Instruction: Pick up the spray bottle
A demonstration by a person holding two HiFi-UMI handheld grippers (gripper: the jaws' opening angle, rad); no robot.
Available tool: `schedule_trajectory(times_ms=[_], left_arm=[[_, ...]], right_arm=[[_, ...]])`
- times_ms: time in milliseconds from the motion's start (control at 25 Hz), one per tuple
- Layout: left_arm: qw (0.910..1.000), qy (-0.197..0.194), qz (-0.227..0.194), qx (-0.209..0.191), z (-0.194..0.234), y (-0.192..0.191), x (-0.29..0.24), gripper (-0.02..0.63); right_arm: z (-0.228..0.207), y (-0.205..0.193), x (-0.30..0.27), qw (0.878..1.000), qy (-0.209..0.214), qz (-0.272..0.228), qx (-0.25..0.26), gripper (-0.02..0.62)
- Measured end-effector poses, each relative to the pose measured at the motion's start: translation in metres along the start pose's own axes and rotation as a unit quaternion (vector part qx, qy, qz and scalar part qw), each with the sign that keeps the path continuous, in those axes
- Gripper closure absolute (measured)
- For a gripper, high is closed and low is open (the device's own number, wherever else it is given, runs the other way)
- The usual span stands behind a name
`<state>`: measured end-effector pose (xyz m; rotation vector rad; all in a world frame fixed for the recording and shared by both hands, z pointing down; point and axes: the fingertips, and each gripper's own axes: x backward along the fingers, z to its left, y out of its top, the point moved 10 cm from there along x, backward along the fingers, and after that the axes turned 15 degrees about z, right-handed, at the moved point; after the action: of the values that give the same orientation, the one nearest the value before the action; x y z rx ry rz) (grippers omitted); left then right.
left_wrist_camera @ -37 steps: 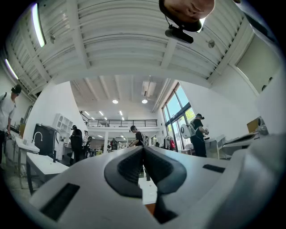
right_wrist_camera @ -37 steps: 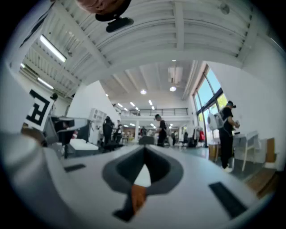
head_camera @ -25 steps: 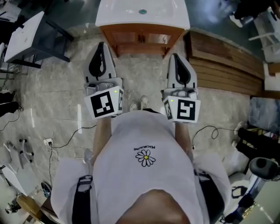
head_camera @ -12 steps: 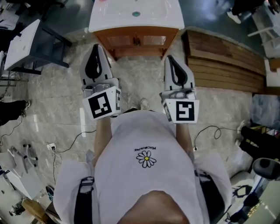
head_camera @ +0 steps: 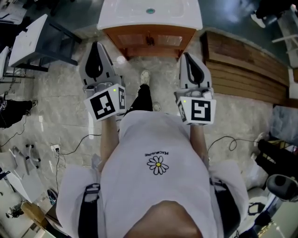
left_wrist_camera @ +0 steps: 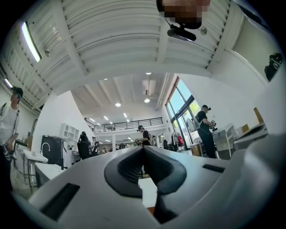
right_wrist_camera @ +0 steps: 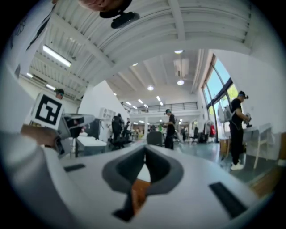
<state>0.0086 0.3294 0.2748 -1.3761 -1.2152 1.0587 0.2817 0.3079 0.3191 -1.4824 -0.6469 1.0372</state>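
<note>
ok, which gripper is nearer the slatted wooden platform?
Right. In the head view the right gripper sits just left of the slatted wooden platform; the left gripper is much farther off to the left.

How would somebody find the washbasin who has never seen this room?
At the top middle of the head view, a brown wooden cabinet stands on the pale stone floor. The washbasin is its white top, the only one with a round drain.

Marble floor point(head_camera: 60, 93); wooden vanity point(head_camera: 130, 39), white sink top point(head_camera: 179, 16); ceiling lights point(left_wrist_camera: 118, 104).
</note>
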Motion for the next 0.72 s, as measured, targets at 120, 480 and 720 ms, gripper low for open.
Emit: schedule_trajectory(times_ms=[120, 480, 720], left_arm=[[0.9998, 0.003, -0.008, -0.016, -0.002, 0.000, -0.016, 0.584], [0.9985, -0.018, -0.047, -0.024, -0.010, 0.015, -0.067, 0.584], [0.9987, -0.029, -0.040, -0.012, -0.012, 0.015, -0.098, 0.584]], right_arm=[[-0.011, 0.008, -0.003, 0.999, -0.001, -0.025, -0.025, 0.566], [-0.047, 0.032, -0.022, 0.996, -0.035, -0.072, -0.047, 0.566], [-0.055, 0.041, -0.046, 0.996, -0.025, -0.064, -0.058, 0.566]])
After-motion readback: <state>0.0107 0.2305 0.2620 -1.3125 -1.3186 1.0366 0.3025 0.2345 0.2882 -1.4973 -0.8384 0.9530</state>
